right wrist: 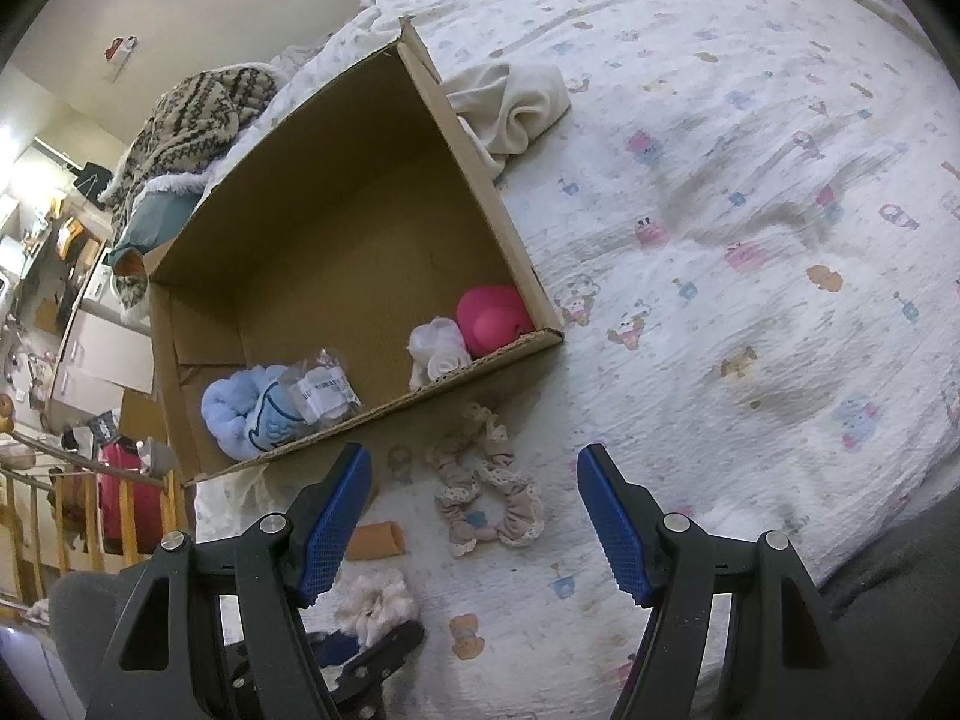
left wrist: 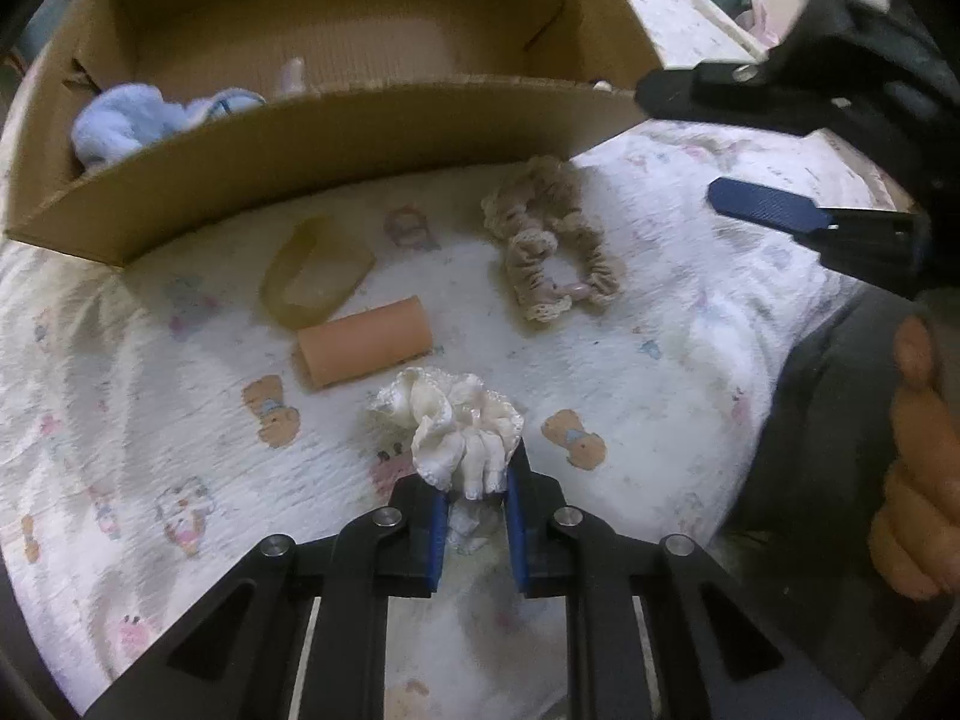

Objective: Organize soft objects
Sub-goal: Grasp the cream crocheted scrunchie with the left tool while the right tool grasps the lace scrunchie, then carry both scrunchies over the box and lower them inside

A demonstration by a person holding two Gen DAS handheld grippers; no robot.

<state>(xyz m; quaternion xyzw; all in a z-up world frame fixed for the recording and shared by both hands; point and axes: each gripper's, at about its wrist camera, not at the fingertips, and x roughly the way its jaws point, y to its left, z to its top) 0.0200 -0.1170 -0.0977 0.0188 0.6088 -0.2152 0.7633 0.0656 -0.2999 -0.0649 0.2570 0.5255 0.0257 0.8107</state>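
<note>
My left gripper [left wrist: 477, 474] is shut on a white ruffled scrunchie [left wrist: 453, 420], which rests low on the bed sheet; the scrunchie also shows in the right wrist view [right wrist: 378, 603]. A beige lace scrunchie [left wrist: 549, 243] [right wrist: 486, 480], an orange foam tube [left wrist: 366, 348] [right wrist: 375, 540] and a yellowish translucent band [left wrist: 315, 273] lie in front of the open cardboard box [left wrist: 312, 138] [right wrist: 486, 360]. My right gripper [right wrist: 474, 510] is open and empty, hovering above the beige scrunchie; it shows at the right of the left wrist view [left wrist: 678, 144].
The box holds a light blue plush [right wrist: 240, 414] [left wrist: 120, 126], a plastic-wrapped item [right wrist: 321, 390], a white rolled cloth [right wrist: 438, 348] and a pink ball [right wrist: 492, 312]. A cream cloth [right wrist: 516, 108] lies behind the box. A patterned knit blanket [right wrist: 192, 114] lies at the far left.
</note>
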